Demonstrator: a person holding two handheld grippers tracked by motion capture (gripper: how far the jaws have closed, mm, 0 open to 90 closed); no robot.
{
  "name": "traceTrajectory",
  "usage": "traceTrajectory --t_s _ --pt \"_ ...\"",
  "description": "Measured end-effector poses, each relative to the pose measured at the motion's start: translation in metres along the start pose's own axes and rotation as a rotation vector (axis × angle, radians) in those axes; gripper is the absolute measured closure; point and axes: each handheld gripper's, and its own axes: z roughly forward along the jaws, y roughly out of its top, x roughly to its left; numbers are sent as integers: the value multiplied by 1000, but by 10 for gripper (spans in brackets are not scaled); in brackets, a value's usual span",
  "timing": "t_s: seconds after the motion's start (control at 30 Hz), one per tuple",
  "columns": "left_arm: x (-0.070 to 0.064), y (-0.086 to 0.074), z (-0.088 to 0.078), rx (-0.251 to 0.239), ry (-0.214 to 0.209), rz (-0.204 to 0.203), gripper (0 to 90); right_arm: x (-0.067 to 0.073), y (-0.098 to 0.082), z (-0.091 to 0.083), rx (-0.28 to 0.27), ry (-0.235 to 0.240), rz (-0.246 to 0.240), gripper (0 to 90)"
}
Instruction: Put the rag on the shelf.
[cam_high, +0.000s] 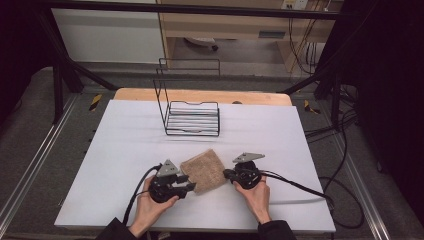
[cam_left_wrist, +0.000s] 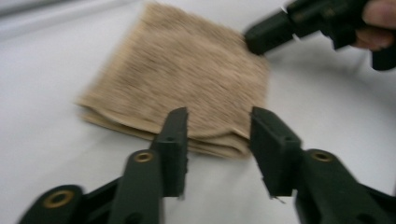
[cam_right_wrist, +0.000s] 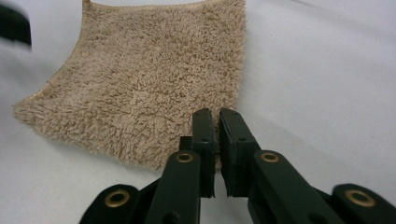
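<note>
Both grippers are sitting low in the high view, flanking a folded tan towel (cam_high: 204, 171) that is lying on the white table (cam_high: 125, 150) just below the centre of the frame. At the lower left of that view the left gripper (cam_high: 188, 183) is pointing at the towel's near left corner, a hand (cam_high: 150, 205) wrapping around its body. In the left gripper view its jaws are standing parted and released, with the towel's (cam_left_wrist: 182, 79) folded corner showing in the gap beyond them and nothing pressing on the pads; that picture is blurring, so whether the tips are touching the cloth cannot be told. At the upper right of the same view the right gripper (cam_left_wrist: 261, 39) is resting its tip at the towel's far edge. In the high view the right gripper (cam_high: 227, 173) is lying just right of the towel, held by the other hand (cam_high: 257, 192). In the right gripper view its jaws are clenching nearly together at the towel's (cam_right_wrist: 149, 88) lower right corner; whether any cloth is being pinched between them cannot be told. A black wire rack (cam_high: 192, 117) is standing well apart, above the towel in the high view.
</note>
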Motion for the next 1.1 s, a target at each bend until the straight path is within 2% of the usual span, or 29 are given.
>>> traceTrajectory --t_s 0.13,0.2,0.27,0.4,0.5,0.63,0.67,0.83,0.97,1.1 --pt "25 15 -3 -8 67 -7 441 -1 0 -5 -35 -11 -10 713" --pt "36 20 3 14 85 -19 425 -1 -1 -9 -49 -12 2 655" --pt "44 23 11 46 96 -19 431 -1 -2 -12 -53 -9 18 611" --pt "52 25 28 106 119 -4 512 1 -3 -14 -54 -10 20 596" --pt "57 25 36 130 111 -18 583 0 -3 -13 -46 -24 26 615" --pt "59 23 41 138 68 -28 664 0 -4 -9 -25 -30 33 637" --pt "60 23 42 141 73 -21 668 0 -5 -7 -18 -30 39 637" --pt "62 22 46 145 49 -35 688 0 -6 -3 -10 -34 49 645" --pt "62 21 47 144 47 -35 697 0 -6 0 -10 -31 59 654" --pt "62 22 47 153 32 -53 760 1 -7 2 -10 -21 74 695"
